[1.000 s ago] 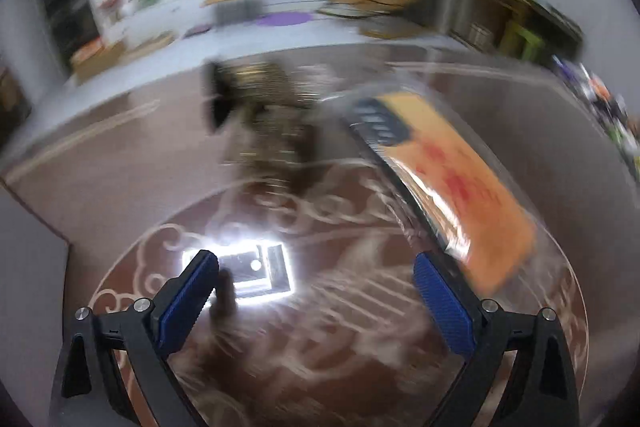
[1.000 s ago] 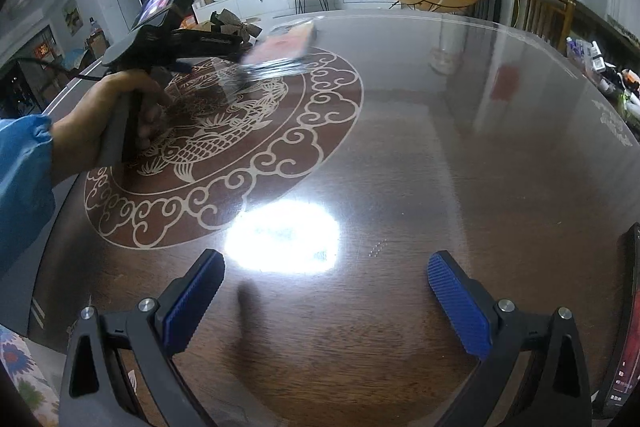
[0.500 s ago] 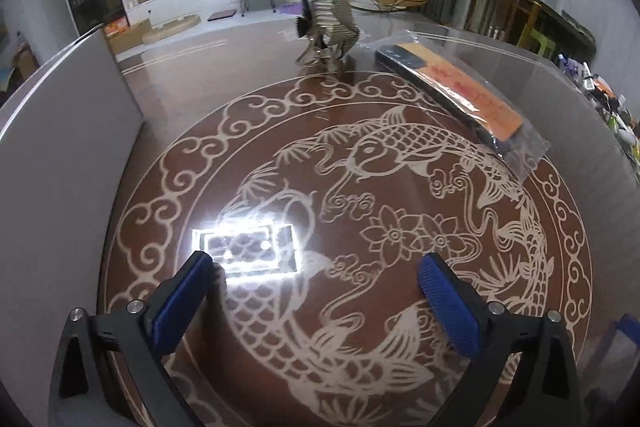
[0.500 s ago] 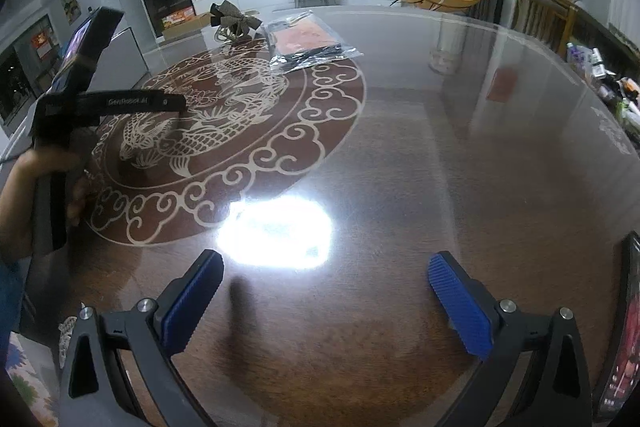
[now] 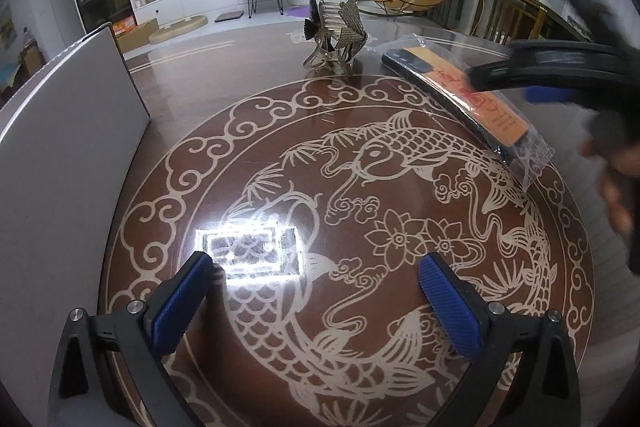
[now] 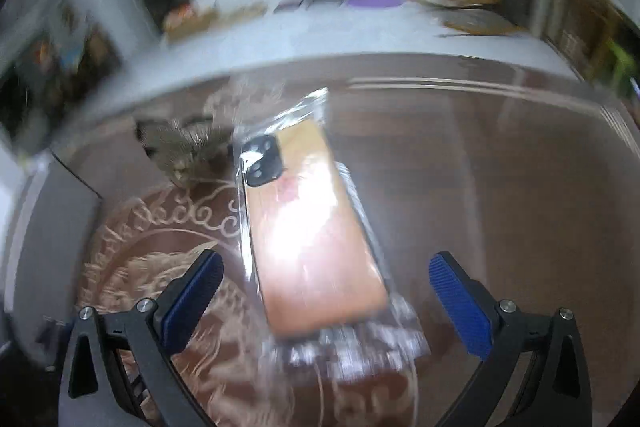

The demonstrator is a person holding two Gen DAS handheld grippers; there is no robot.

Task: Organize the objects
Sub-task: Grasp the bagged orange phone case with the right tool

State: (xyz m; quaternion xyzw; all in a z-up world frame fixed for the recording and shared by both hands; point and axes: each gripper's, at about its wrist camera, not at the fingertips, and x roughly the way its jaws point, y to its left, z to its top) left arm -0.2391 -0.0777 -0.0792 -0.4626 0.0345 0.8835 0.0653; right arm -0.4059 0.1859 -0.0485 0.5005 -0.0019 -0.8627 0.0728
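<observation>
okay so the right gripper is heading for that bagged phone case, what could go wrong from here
1. The phone case sits in a loose clear plastic bag; the open right gripper could pinch only film, letting the case slide out.
2. The right wrist view is heavily blurred, suggesting fast motion, so it may overshoot and shove the bag.
3. The fish ornament stands near the bag's far end; a push could knock it over.

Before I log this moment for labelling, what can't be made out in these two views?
- Printing on the bagged phone case: right wrist view, motion blur and glare.
- Fish-shaped ornament: smeared in the right wrist view; sharper in the left.
- Right gripper: left wrist view, blurred, partly cut off by the frame edge.
- Hand: blurred, cropped.
</observation>
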